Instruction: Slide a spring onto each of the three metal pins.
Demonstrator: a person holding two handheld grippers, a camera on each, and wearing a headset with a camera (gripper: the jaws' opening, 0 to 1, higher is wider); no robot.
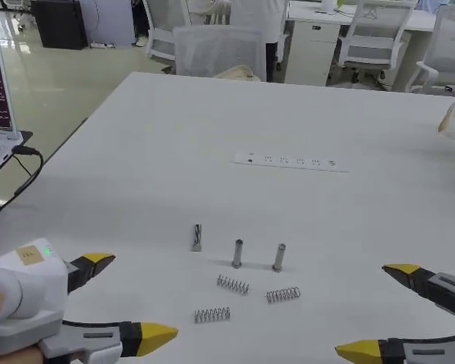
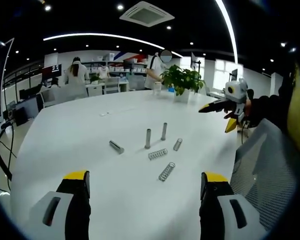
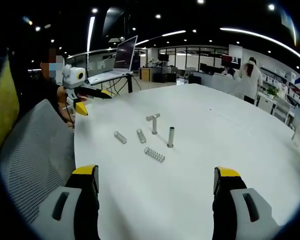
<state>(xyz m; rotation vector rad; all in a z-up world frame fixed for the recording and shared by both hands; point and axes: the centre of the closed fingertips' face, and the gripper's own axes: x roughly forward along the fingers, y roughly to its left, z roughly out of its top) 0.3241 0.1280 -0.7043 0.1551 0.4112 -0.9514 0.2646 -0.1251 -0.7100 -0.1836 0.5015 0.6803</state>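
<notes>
Showing 3 springs loose on the table, none on a pin yet. Front spring lies flat, just ahead and to the right of your left gripper. Its long axis runs approx. left-right in the head view. In the left gripper view it runs obliquely away from the jaws, slightly right of centre.

Middle spring and right spring lie flat a row further back, just in front of the pins. Middle pin and right pin stand upright. Left pin lies on its side (clearest in the left gripper view), so it prob. needs standing up first.

Left gripper: jaws wide apart, nothing held. Right gripper: jaws likewise apart, empty, well right of the work, with the right spring its nearest.

Key relation: the front spring sits closer to your left gripper than any spring does to the right one, so the left is the likely first pick. You'd prob. close across the coil, not along its length.

Beyond: power strip mid-table, chairs at the far edge.
</notes>
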